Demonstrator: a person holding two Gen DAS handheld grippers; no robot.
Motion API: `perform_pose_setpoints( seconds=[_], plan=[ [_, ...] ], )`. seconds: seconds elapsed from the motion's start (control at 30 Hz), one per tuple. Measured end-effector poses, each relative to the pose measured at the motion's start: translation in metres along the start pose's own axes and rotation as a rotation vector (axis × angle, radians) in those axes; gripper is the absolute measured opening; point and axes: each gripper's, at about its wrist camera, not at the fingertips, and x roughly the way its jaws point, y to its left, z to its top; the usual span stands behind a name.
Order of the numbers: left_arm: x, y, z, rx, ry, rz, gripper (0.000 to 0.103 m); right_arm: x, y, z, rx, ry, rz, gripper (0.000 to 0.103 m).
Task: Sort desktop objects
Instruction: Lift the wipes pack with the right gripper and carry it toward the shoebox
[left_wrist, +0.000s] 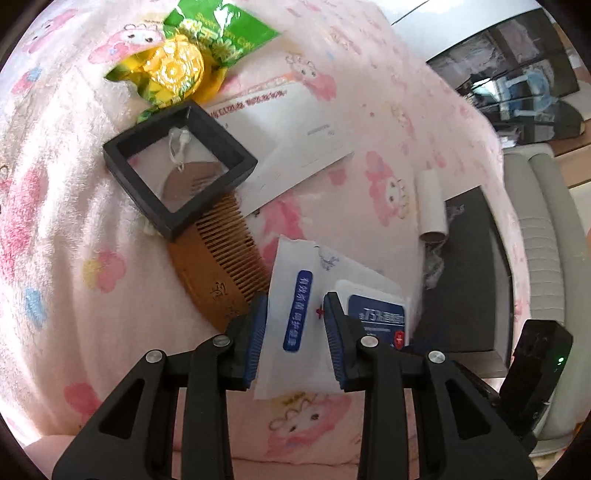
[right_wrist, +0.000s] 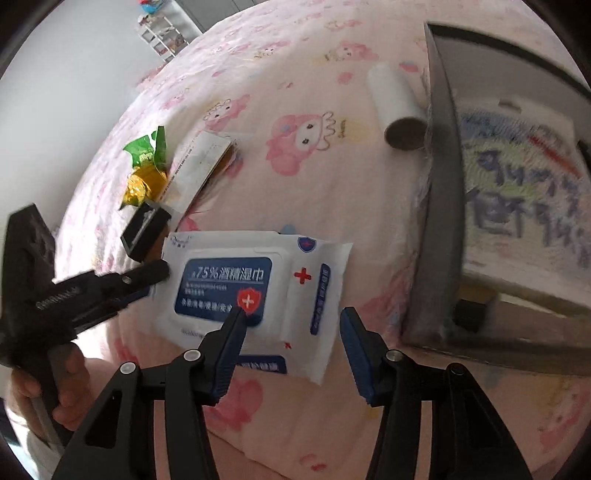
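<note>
A white and blue wet-wipe pack (right_wrist: 258, 288) lies on the pink blanket; it also shows in the left wrist view (left_wrist: 314, 310). My left gripper (left_wrist: 295, 325) is open with its jaws on either side of the pack's end; in the right wrist view it (right_wrist: 155, 273) reaches in from the left and touches the pack. My right gripper (right_wrist: 291, 321) is open just above the pack's near edge. A wooden comb (left_wrist: 225, 266) lies partly under a black square frame box (left_wrist: 177, 166).
A green and gold snack packet (left_wrist: 184, 62) and a white envelope (left_wrist: 288, 140) lie further back. A white paper roll (left_wrist: 432, 206) lies beside a grey storage box (right_wrist: 443, 184) at the right, with a printed package inside it. The blanket's edge drops off at the right.
</note>
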Motion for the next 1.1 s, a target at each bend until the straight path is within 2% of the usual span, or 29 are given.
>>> perform_pose_setpoints(
  seconds=[0.2, 0.4, 0.47, 0.53, 0.6, 0.63, 0.7, 0.93, 1.1],
  plan=[
    [0.004, -0.005, -0.003, 0.034, 0.013, 0.028, 0.034, 0.003, 0.008, -0.004, -0.044, 0.015, 0.028, 0.049],
    [-0.004, -0.006, -0.015, 0.043, 0.038, -0.002, 0.034, -0.017, 0.023, -0.017, -0.104, 0.003, 0.025, 0.049],
    [-0.009, -0.010, -0.024, 0.065, 0.060, -0.039, 0.033, -0.026, 0.028, -0.022, -0.123, -0.002, 0.028, 0.049],
    [-0.010, -0.014, -0.034, 0.079, 0.092, -0.082, 0.033, -0.039, 0.031, -0.029, -0.133, 0.001, 0.080, 0.045],
    [-0.010, -0.020, -0.047, 0.112, 0.114, -0.065, 0.033, -0.050, 0.040, -0.042, -0.174, 0.012, 0.105, 0.045],
    [-0.010, -0.022, -0.052, 0.127, 0.117, -0.056, 0.033, -0.054, 0.045, -0.048, -0.203, 0.014, 0.090, 0.045],
    [-0.012, -0.024, -0.055, 0.136, 0.099, -0.039, 0.033, -0.057, 0.047, -0.058, -0.251, 0.005, 0.004, 0.045],
    [-0.011, -0.020, -0.049, 0.073, 0.061, -0.037, 0.033, -0.051, 0.008, -0.043, -0.134, -0.016, -0.078, 0.045],
    [-0.004, -0.020, -0.048, 0.086, 0.060, 0.001, 0.034, -0.040, -0.022, -0.031, -0.048, -0.030, -0.079, 0.045]
  ],
)
